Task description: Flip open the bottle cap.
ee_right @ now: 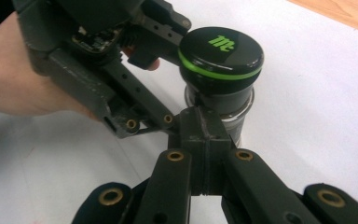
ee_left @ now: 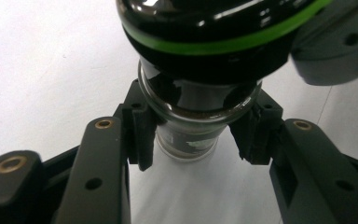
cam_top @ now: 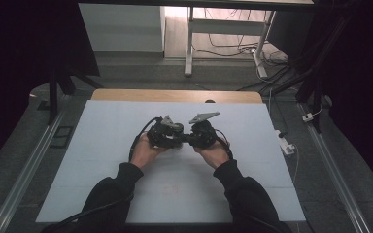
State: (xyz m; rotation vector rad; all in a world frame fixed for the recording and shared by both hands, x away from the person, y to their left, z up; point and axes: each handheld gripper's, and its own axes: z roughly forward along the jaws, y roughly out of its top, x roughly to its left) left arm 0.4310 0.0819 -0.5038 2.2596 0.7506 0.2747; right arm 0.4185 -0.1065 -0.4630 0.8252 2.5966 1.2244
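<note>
A small glass bottle (ee_left: 189, 122) with a black cap (ee_right: 221, 57) stands upright on the white table (cam_top: 102, 160), near the middle of it. The cap is wider than the glass, carries a green ring around its side and a green mark on its top. Through the glass the inside looks dark near the neck; what it holds I cannot tell.

The left gripper (ee_left: 193, 140) clamps the bottle just under the cap, one black pad pressed to each side of the glass. In the right gripper view, the left gripper reaches in from the left, with the person's left hand (ee_right: 14, 84) behind it.

The right gripper (ee_right: 204, 135) sits just in front of the bottle, its two pads pressed flat together with nothing between them; whether they touch the glass I cannot tell.

From the high view both grippers meet tip to tip, forearms in dark sleeves (cam_top: 108, 194) behind them.
</note>
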